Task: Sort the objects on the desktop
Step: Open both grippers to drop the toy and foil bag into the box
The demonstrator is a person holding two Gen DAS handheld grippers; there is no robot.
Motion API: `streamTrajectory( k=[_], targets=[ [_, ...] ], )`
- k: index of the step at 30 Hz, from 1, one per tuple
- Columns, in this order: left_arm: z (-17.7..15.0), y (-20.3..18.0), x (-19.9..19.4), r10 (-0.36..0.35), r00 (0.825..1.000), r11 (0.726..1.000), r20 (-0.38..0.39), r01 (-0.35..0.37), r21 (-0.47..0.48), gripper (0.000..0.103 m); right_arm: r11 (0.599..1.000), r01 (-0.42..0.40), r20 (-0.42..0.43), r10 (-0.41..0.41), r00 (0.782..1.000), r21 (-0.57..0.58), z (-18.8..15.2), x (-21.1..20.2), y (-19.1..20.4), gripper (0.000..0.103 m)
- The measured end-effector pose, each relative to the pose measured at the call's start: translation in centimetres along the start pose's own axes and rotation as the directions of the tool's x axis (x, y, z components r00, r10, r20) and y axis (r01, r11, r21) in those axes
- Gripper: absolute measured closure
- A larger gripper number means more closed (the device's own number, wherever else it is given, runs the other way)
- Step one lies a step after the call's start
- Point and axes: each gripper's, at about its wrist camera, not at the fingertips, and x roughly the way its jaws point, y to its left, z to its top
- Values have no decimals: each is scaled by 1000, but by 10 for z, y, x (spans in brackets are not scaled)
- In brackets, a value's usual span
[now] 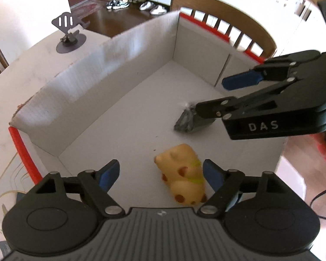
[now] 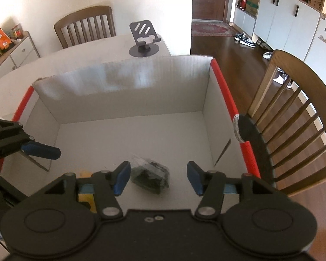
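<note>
A white cardboard box (image 1: 110, 69) with red edge strips stands open on the table, and both grippers reach down into it. A yellow cheese-shaped toy (image 1: 182, 174) lies on the box floor between the fingers of my left gripper (image 1: 160, 174), close to the right pad, and the jaws are open. A small dark plastic-wrapped item (image 2: 150, 174) lies on the floor between the fingers of my right gripper (image 2: 158, 178), which is also open, its left pad close to the item. In the left wrist view my right gripper (image 1: 210, 102) hangs over that dark item (image 1: 184, 121).
A dark phone stand (image 2: 144, 41) sits on the white table (image 2: 76, 58) beyond the box wall (image 2: 123, 91). Wooden chairs stand at the far side (image 2: 84, 26) and to the right (image 2: 293, 108). A black round object (image 2: 246, 130) sits on the box's right rim.
</note>
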Motion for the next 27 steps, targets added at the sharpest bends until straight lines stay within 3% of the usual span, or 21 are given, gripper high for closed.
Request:
streamTrajectory(
  k=[14,27],
  targets=[
    [-11,-2,-43,-15,994,999,105,18,-32,16,1000,-11,63,11,998,9,0,-33,8,44],
    [-40,-10,-104,-10,968,999,251,19,-33,16,998,-62,135,60,989,8,-10,-75,37,44]
  ],
)
